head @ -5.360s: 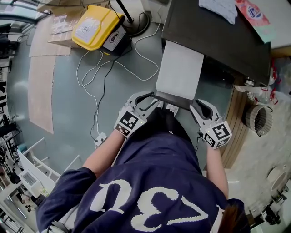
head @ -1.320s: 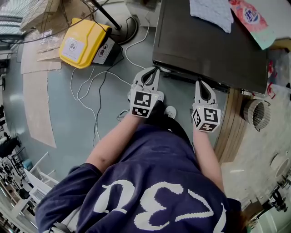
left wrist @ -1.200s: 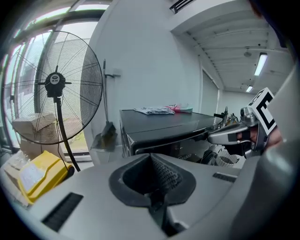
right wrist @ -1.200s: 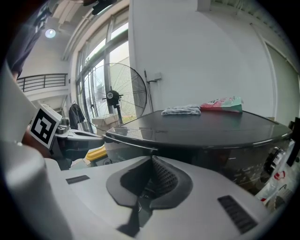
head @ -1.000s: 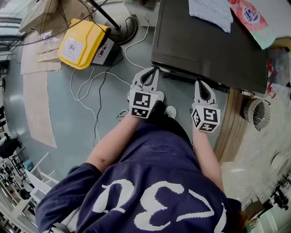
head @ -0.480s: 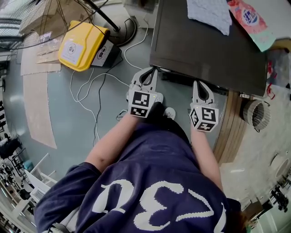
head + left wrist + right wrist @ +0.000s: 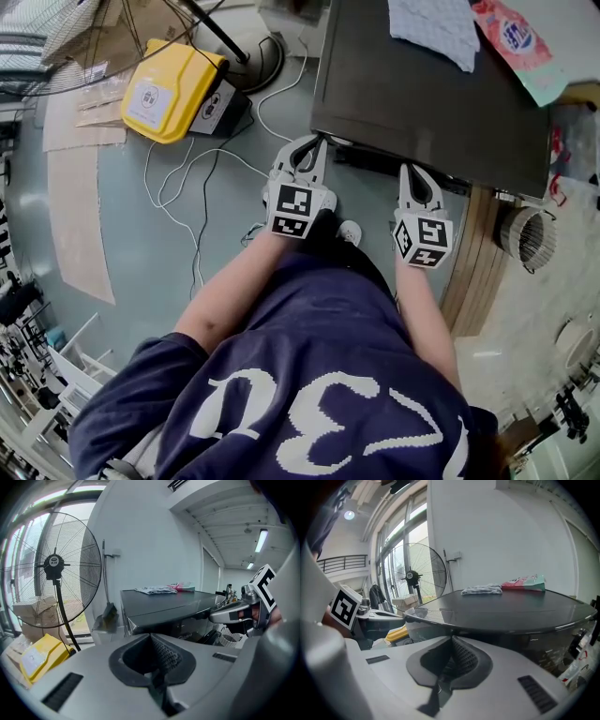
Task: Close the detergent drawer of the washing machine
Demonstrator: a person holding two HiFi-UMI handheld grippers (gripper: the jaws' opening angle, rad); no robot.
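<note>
Fingers (image 7: 165, 657) of the left gripper (image 7: 151, 639) are pressed together with nothing between them, their ribbed pads meeting in one seam. The right gripper (image 7: 451, 638) is the same: its fingers (image 7: 465, 660) are fully closed and empty.

In the head view both grippers point at the front of the washing machine (image 7: 431, 89), each held in one of the person's hands. The left one lies just at the machine's left front corner. The right one lies further along the same front edge, towards the right. Whether either tip touches the machine I cannot tell.

The detergent drawer (image 7: 367, 157) sits pushed into the machine between the two grippers. It shows only as a dark strip just under the edge of the dark top, with none of it standing out over the floor (image 7: 122, 216).

On the machine's top lie a pale crumpled cloth (image 7: 427, 23) and, beside it towards the right, a pink and green packet (image 7: 516, 37). A yellow case (image 7: 173, 80) rests on the floor well to the left of the machine. A white cable (image 7: 183, 183) loops between the case and the person. The left gripper view also shows a tall standing fan (image 7: 55, 564) by the window.
</note>
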